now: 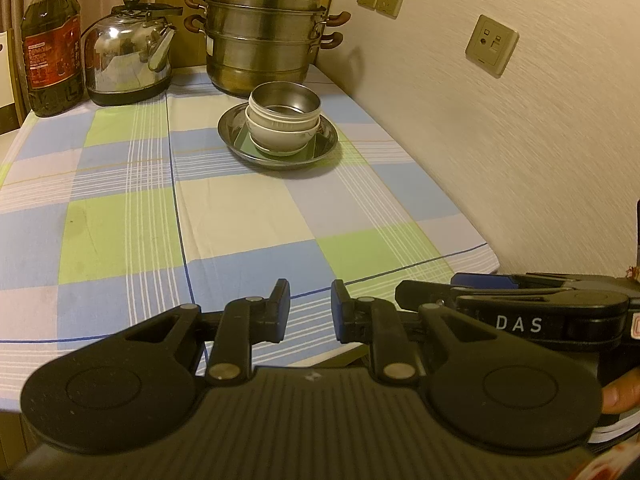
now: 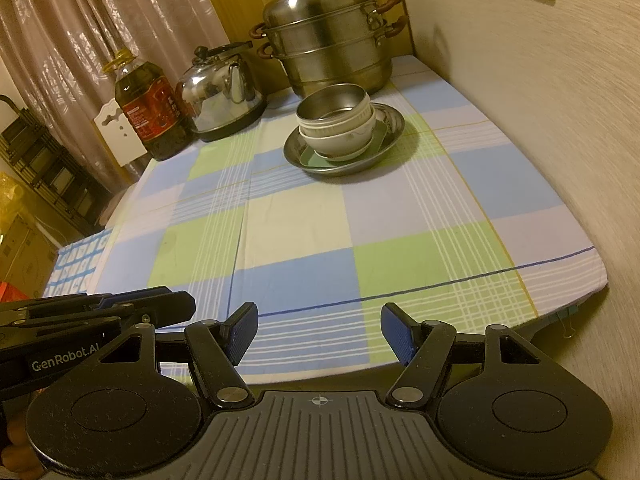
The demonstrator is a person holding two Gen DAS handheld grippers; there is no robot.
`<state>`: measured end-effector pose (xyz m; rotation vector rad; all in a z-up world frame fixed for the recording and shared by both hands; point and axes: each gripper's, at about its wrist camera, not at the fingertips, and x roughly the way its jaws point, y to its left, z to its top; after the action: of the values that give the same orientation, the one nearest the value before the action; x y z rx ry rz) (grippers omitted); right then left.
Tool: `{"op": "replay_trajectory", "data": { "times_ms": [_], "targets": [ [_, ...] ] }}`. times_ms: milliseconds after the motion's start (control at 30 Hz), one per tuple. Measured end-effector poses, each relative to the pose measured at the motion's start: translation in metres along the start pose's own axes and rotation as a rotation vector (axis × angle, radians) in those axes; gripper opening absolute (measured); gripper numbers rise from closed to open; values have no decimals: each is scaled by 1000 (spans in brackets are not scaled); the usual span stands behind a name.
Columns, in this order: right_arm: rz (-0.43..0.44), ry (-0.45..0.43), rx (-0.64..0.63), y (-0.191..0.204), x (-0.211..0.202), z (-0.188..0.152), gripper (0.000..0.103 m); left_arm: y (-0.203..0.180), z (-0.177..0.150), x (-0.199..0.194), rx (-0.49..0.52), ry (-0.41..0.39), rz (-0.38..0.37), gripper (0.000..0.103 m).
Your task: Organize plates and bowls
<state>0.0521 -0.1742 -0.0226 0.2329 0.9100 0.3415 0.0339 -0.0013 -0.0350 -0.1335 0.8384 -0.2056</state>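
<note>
Bowls (image 1: 285,122) sit nested on the steel plate (image 1: 236,130); looks finished. Your left tongs (image 1: 310,308) narrow, right tongs (image 2: 319,334) wide, both empty.

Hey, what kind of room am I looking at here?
Most likely a home kitchen or dining corner. A tiered steel steamer pot, a kettle and a big bottle of cooking oil stand at the back of a table with a checked cloth, and bowls are stacked on a metal plate.
</note>
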Motion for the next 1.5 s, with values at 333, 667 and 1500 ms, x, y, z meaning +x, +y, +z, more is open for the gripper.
{"op": "replay_trajectory", "data": {
  "times_ms": [333,667,1500],
  "targets": [
    [0,-1,-2,1,-1,0,68,-1,-1,0,-1,-4,3,19],
    [0,-1,-2,1,-1,0,68,1,-2,-3,-4,-8,3,19],
    [-3,-2,-3,6,-1,2,68,1,1,-4,0,-20,4,19]
  ]
}}
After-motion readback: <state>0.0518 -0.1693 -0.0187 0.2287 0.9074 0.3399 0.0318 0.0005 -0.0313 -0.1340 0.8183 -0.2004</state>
